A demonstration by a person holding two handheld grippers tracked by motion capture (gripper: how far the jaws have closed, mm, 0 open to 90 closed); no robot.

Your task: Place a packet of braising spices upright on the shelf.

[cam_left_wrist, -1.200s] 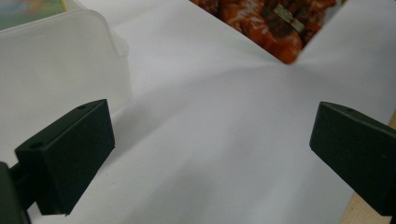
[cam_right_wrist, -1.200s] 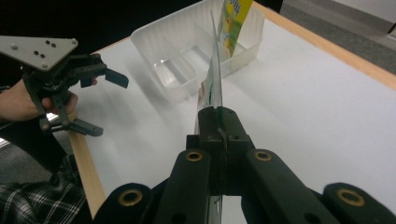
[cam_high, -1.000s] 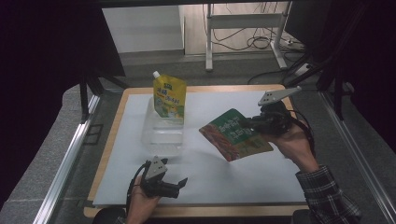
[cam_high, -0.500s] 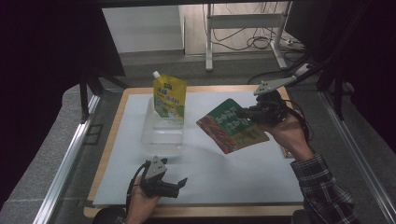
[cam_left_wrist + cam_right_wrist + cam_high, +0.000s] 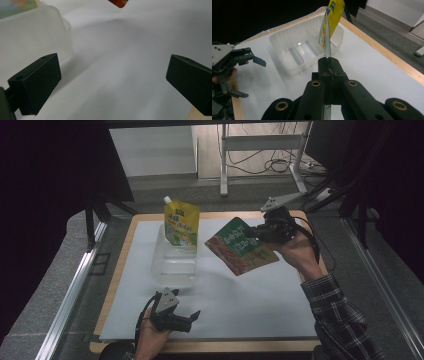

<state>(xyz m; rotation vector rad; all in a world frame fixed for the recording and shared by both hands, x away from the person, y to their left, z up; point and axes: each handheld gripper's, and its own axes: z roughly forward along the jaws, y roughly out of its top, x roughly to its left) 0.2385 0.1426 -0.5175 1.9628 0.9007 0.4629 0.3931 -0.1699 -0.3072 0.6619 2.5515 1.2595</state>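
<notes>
While clamped in the right gripper (image 5: pixel 257 234), green pouch (image 5: pixel 241 246) hangs above the table's (image 5: pixel 250 295) far right part (clear tray (image 5: pixel 174 265) beside); left gripper (image 5: pixel 192 316), jaws spread, near edge.

Upright pouch (image 5: pixel 181 224) in tray (image 5: pixel 173 265)

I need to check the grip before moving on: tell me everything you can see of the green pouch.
The green pouch is a flat, glossy foil-like bag, green with a red-orange lower part and printed text. It hangs tilted in the air above the white table sheet, right of the clear tray. The right gripper is shut on its upper right edge; nothing else touches it.
</notes>
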